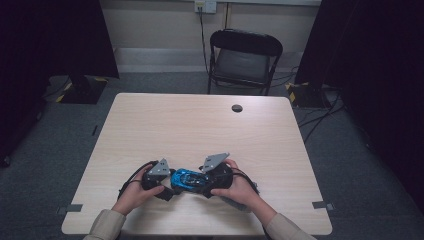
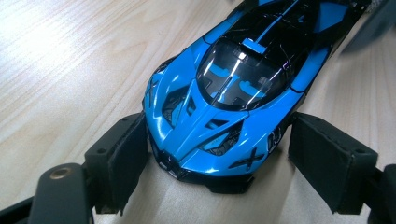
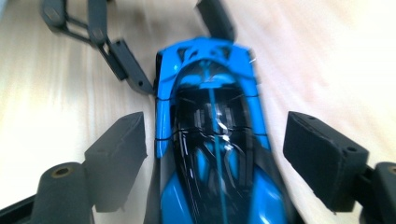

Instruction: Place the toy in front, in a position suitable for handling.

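- The car (image 1: 187, 179) was a glossy blue and black toy sports model with a dark tinted canopy, a thin blue stripe along the black roof, and a black cross mark on one front corner.
- In the left gripper view, the car (image 2: 224, 102) showed its nose: a blue pointed hood with dark vents and a black lower lip.
- In the right gripper view, the car (image 3: 210, 140) showed its tail nearest the lens; the picture was blurred, and fine detail could not be read.
- In the high view, the car lay on the table (image 1: 200, 125) in the lower centre of the frame, near the front edge, between the two grippers.
- Its long axis ran roughly left to right across the high view. The nose pointed to frame left, toward the left gripper (image 1: 167, 182); the tail pointed to frame right, toward the right gripper (image 1: 207, 186).
- Left gripper (image 2: 217, 154): the jaws straddled the nose. The left pad lay against or just beside the front corner; the right pad stood just beside the other corner with a narrow gap. A firm grip could not be confirmed.
- Right gripper (image 3: 215, 154): the jaws stood wide on either side of the rear body, with table visible between each pad and the car. No grip.
- A hand (image 1: 135, 192) held the left gripper; a hand (image 1: 240, 187) held the right one.
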